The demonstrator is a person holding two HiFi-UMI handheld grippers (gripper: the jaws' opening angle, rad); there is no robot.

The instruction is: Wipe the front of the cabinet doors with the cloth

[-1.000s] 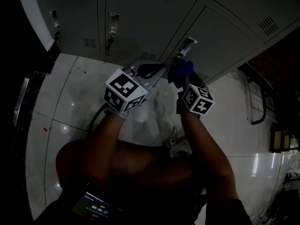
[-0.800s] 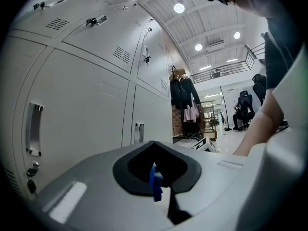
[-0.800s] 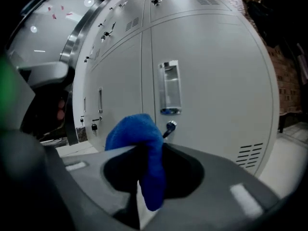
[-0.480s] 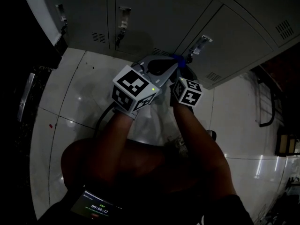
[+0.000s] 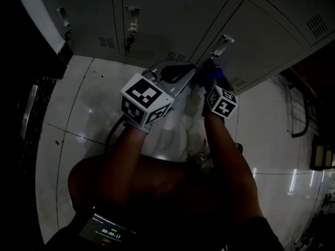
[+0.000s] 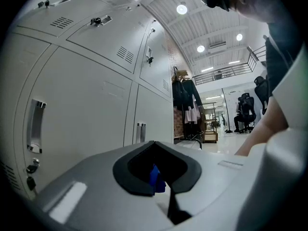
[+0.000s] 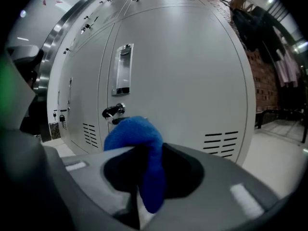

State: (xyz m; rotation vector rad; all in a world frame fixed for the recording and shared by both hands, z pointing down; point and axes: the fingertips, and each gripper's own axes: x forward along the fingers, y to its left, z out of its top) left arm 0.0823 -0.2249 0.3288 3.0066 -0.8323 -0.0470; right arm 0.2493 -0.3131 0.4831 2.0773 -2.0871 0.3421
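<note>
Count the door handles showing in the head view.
3: the left handle at the far left, the middle handle on the next door, the right handle next to the blue cloth. More may lie beyond the frame.

**A:** so how are we posed here?

**B:** both bare forearms reach forward, left forearm (image 5: 123, 161) beside right forearm (image 5: 225, 156). Our left gripper (image 5: 187, 75) has its jaws together. Our right gripper (image 5: 213, 73), just beside it, is pinching the blue cloth (image 7: 139, 143).

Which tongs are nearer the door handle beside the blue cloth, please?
Right. The right tongs, gripping the cloth, sit right by the handle; the left tongs lie farther left.
</note>
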